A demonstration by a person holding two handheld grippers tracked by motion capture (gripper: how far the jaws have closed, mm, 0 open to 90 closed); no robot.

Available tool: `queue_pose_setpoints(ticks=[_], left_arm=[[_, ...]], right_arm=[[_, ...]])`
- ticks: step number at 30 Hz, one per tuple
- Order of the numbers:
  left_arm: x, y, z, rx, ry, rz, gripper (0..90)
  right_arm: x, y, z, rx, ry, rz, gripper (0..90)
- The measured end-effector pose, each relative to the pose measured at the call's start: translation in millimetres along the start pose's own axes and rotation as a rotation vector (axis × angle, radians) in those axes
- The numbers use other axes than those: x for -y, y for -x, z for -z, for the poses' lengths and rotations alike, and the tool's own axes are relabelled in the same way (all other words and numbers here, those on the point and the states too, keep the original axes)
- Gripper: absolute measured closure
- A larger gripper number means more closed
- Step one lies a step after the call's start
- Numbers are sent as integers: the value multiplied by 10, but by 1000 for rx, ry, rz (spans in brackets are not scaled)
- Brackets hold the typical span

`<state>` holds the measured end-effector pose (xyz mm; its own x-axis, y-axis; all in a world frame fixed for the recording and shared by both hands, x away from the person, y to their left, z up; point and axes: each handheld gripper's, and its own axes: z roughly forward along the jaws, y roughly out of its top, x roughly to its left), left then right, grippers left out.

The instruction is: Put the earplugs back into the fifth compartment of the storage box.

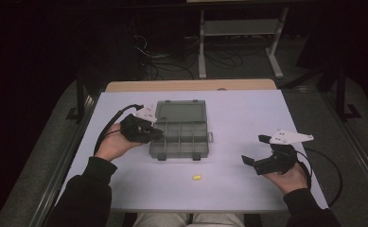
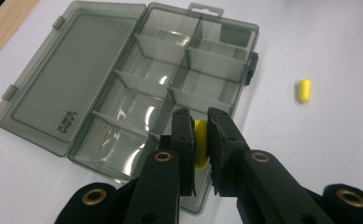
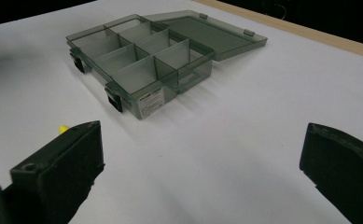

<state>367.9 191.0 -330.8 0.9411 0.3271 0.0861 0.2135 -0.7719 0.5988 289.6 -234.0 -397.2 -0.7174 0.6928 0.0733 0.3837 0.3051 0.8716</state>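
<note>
Left claw (image 2: 201, 140), clenched on a yellow plug (image 2: 199, 144), hangs just over the open box's (image 2: 100, 79) near corner compartment; right claw (image 3: 202, 158) rests released, well apart.

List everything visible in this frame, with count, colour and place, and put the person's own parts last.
organiser box: one, smoky grey see-through plastic, middle of the table, lid open and lying flat on the far side, compartments look empty.
held yellow piece: one, yellow, pinched between the left gripper's jaws above the box's near-left corner.
loose yellow piece: one, yellow, lying on the table in front of the box.
table: one, white top with a wooden far edge.
metal stand: one, pale grey, on the floor beyond the table, cables beside it.
left gripper: one, black, at the box's left side, shut on the held yellow piece.
right gripper: one, black, right of the box, jaws wide open, nothing between them.
</note>
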Motion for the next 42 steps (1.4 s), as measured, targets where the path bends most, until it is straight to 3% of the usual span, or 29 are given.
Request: queue_pose_setpoints(ticks=[19, 23, 26, 29, 32, 37, 42], left_arm=[[260, -94, -359, 43, -68, 53, 806], [316, -113, -416, 49, -71, 79, 795], [339, -129, -414, 50, -70, 117, 709], [355, -140, -405, 14, -73, 141, 595], [364, -139, -372, -8, -40, 155, 470], [336, -90, -299, 51, 17, 137, 253], [280, -5, -228, 48, 42, 119, 132]], right_arm=[[2, -4, -16, -5, -10, 7, 0], [2, -6, -22, -5, -13, 9, 0], [3, -2, -24, -6, -17, 4, 0], [2, -2, -22, -5, -15, 5, 0], [3, -3, -18, -6, -14, 6, 0], [4, 2, -20, -8, -14, 3, 0], [5, 3, -22, -9, -16, 2, 0]])
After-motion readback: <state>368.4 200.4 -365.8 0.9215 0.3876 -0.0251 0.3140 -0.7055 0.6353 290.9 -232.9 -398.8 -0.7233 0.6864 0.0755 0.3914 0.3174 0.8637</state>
